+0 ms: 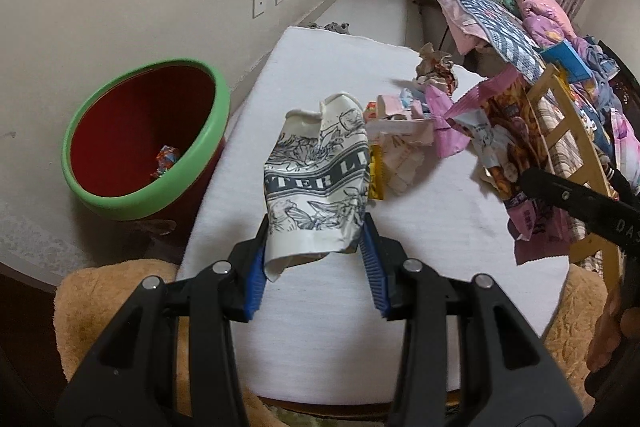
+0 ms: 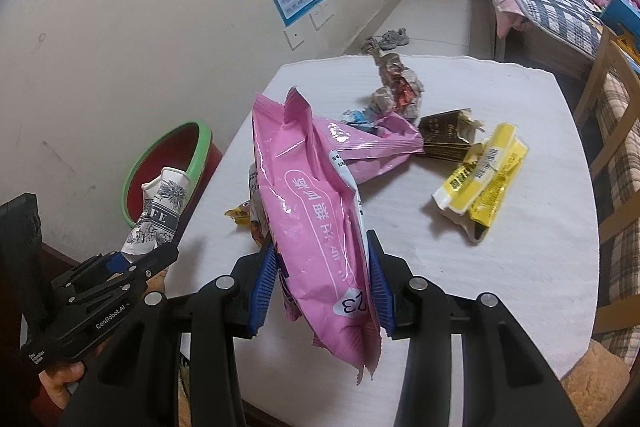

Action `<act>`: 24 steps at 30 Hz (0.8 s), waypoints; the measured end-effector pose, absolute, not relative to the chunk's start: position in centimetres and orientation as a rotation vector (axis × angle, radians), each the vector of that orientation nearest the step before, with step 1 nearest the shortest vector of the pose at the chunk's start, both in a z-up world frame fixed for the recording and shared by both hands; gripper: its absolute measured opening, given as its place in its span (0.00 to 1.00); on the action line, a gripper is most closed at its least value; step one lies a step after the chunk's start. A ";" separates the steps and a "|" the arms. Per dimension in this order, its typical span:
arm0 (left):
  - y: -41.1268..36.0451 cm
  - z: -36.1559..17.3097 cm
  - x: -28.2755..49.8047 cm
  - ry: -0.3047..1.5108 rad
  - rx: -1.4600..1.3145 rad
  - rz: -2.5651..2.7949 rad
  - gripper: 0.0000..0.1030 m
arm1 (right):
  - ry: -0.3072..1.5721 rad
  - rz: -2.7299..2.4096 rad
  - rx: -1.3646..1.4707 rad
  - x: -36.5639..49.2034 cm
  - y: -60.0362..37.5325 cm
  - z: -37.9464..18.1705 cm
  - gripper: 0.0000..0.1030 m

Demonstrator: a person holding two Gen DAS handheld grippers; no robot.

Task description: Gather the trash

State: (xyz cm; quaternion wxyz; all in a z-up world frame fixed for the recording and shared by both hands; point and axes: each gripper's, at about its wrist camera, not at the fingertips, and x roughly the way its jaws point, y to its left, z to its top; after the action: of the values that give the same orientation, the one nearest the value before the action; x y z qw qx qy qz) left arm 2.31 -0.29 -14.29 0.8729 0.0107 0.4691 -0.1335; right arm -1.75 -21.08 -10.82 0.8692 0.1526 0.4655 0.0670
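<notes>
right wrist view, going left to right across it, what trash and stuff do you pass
left gripper with a crushed paper cup → red bin → pink bag in the right gripper → dark wrapper → yellow wrapper

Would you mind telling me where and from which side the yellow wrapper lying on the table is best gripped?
Grip the yellow wrapper across its narrow width near the middle, coming from above. It lies flat and elongated on the white table, apart from the dark torn packet, so its long edges look free for the pads. Avoid the ragged torn end nearest the camera; it would probably tear or slip.
</notes>
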 end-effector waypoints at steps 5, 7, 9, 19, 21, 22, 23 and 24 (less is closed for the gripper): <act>0.6 -14.3 2.4 0.977 0.002 -0.260 0.39 | 0.981 0.158 0.307 -1.1 -19.9 -10.9 0.40; 1.0 -14.3 2.4 0.976 -0.005 -0.252 0.39 | 0.983 0.165 0.300 -0.9 -19.4 -10.9 0.40; 1.5 -14.4 2.6 0.976 -0.014 -0.244 0.39 | 0.985 0.170 0.293 -0.7 -19.1 -11.0 0.40; 3.0 -14.7 2.8 0.977 -0.037 -0.213 0.39 | 0.998 0.184 0.267 -0.1 -17.9 -11.1 0.40; 3.2 -14.7 2.8 0.976 -0.038 -0.208 0.39 | 1.002 0.188 0.265 0.0 -17.7 -11.2 0.40; 3.3 -14.7 2.8 0.974 -0.038 -0.205 0.39 | 1.004 0.191 0.262 0.0 -17.5 -11.2 0.40; 3.5 -14.7 2.8 0.973 -0.039 -0.202 0.39 | 1.005 0.193 0.259 0.0 -17.4 -11.2 0.40; 3.6 -14.7 2.8 0.972 -0.041 -0.199 0.39 | 1.006 0.196 0.258 0.0 -17.2 -11.2 0.40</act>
State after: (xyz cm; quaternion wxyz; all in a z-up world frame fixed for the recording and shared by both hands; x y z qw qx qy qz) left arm 2.83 3.64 -14.65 0.8793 -0.0196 0.4663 -0.0956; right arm 0.05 -17.23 -11.19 0.8635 0.1231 0.4800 0.0936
